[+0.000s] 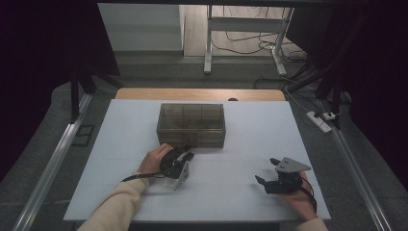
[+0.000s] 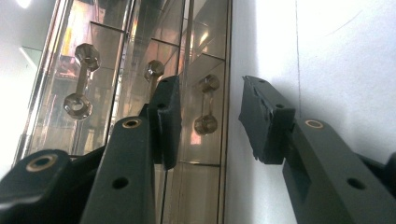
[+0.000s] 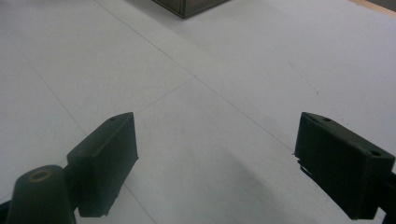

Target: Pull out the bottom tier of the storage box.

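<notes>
Right gripper (image 1: 267, 172) sits at near right of white desk (image 1: 250, 134), jaws wide apart, nothing btwn them. Left gripper (image 1: 188, 155) is turned on its side at near edge of smoky clear box (image 1: 191, 124), jaws part open astride that edge, pads not visibly pressing. Box sits mid-desk, w/ dumbbell-shaped pieces (image 2: 81, 80) inside.

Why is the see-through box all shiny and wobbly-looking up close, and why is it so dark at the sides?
In the left gripper view, light glares off the box and its knobs look doubled by reflection; in the high view, black curtains darken both sides around the white table; in the right gripper view, the jaws cast a soft shadow.
</notes>
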A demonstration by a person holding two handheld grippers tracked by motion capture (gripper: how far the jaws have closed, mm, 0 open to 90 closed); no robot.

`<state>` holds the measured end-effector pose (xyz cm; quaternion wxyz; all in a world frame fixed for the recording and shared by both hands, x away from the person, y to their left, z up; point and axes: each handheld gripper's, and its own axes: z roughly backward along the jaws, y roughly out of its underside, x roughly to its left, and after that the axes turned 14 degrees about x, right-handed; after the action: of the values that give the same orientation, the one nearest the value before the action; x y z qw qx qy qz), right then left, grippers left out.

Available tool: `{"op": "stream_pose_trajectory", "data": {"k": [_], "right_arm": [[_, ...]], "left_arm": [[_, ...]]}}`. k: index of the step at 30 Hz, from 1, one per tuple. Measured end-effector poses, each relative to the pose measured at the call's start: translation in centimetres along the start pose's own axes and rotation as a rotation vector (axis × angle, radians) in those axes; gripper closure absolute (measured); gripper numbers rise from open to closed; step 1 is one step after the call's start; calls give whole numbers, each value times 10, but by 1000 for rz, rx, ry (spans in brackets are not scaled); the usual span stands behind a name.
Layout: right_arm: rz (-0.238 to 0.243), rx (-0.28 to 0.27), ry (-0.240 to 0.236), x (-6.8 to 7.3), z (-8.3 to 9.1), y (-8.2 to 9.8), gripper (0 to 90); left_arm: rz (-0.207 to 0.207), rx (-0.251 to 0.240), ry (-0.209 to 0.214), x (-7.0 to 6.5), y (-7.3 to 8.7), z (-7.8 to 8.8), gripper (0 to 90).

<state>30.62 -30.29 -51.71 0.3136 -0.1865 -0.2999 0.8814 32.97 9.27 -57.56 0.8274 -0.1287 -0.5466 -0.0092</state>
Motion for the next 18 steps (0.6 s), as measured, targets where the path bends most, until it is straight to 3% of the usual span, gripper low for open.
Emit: {"op": "stream_pose_trajectory", "data": {"k": [18], "right_arm": [[3,9,0,0,-1,0,131]], "left_arm": [[-13,13,-14,0,1,-6,636]]}}
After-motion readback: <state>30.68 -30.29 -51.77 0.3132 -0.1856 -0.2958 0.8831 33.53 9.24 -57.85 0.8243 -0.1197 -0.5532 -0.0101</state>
